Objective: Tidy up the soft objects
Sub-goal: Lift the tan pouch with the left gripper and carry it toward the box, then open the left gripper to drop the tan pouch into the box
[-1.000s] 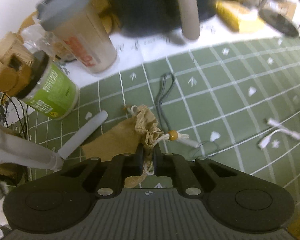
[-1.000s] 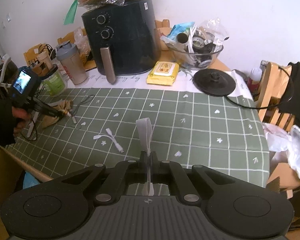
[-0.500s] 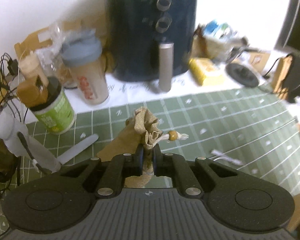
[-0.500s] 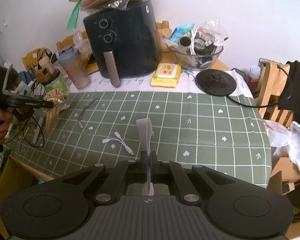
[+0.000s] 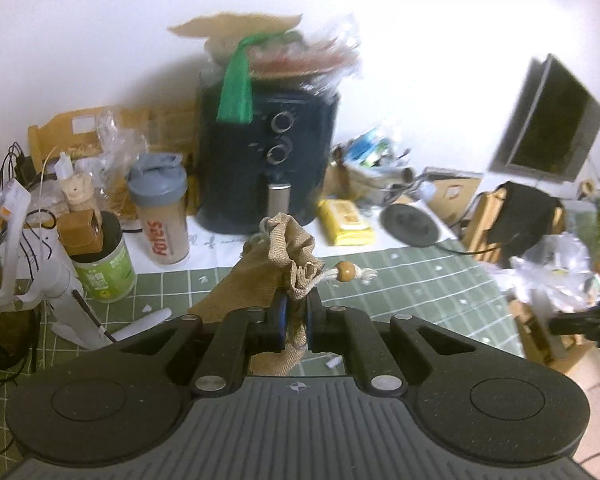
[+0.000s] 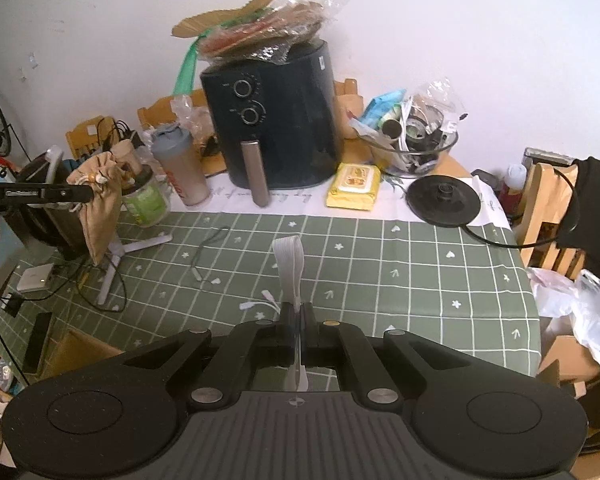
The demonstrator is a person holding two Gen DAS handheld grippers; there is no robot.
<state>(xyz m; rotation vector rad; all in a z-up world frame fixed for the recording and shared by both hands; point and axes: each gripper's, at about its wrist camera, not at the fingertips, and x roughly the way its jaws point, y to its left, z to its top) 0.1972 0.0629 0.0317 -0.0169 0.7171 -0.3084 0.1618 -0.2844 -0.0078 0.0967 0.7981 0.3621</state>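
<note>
- A grey strap (image 6: 289, 256) is pinched between the closed fingers of the right gripper (image 6: 298, 312), in front of the air fryer (image 6: 276, 128) and above the green checked tablecloth (image 6: 400, 264).
- A burlap pouch (image 5: 278, 268) is clamped at its gathered neck by the left gripper (image 5: 295, 312); it hangs clear of the cloth, left of the air fryer.
- The carrying step appears to be in hand: both soft items are lifted.
- Next, a shared resting place is probably called for, with a gentle release.

- Left wrist camera: at the tablecloth's (image 5: 412, 280) left edge, looking across it.
- Right wrist camera: above the near edge, facing the wall.
- Shared: air fryer (image 5: 260, 160) (image 6: 276, 120), shaker bottle (image 5: 162, 208) (image 6: 180, 168).
</note>
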